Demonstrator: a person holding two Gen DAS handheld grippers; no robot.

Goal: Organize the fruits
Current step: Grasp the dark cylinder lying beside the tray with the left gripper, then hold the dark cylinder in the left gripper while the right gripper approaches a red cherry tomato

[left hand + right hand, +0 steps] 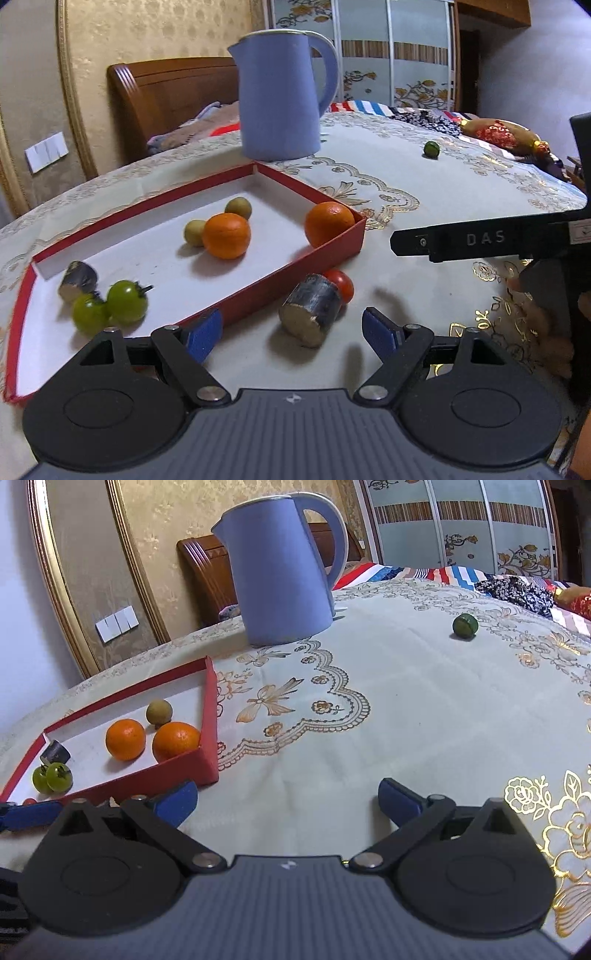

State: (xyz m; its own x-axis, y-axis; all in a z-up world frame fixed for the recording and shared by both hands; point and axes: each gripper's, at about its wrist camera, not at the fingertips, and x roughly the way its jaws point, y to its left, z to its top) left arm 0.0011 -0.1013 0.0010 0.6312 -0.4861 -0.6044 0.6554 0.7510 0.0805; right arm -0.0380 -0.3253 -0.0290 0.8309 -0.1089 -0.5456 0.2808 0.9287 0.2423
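Note:
A red tray (280, 282) with a white floor holds two oranges (226, 236), two small yellow-green fruits (194, 232), two green tomatoes (126, 302) and a dark cane-like stub (78, 280). Outside its near wall lie a second dark stub (310, 314) and a red tomato (342, 283) touching it. My left gripper (291, 332) is open, and the stub lies just ahead between its blue pads, untouched. A small green fruit (465, 626) sits alone far right on the cloth. My right gripper (288, 801) is open over bare cloth, right of the tray (155, 777).
A tall blue kettle (280, 96) stands behind the tray's far corner. One black finger (461, 240) of the right gripper reaches in from the right in the left wrist view. The embroidered tablecloth (369, 720) covers the round table; a bed and headboard lie beyond.

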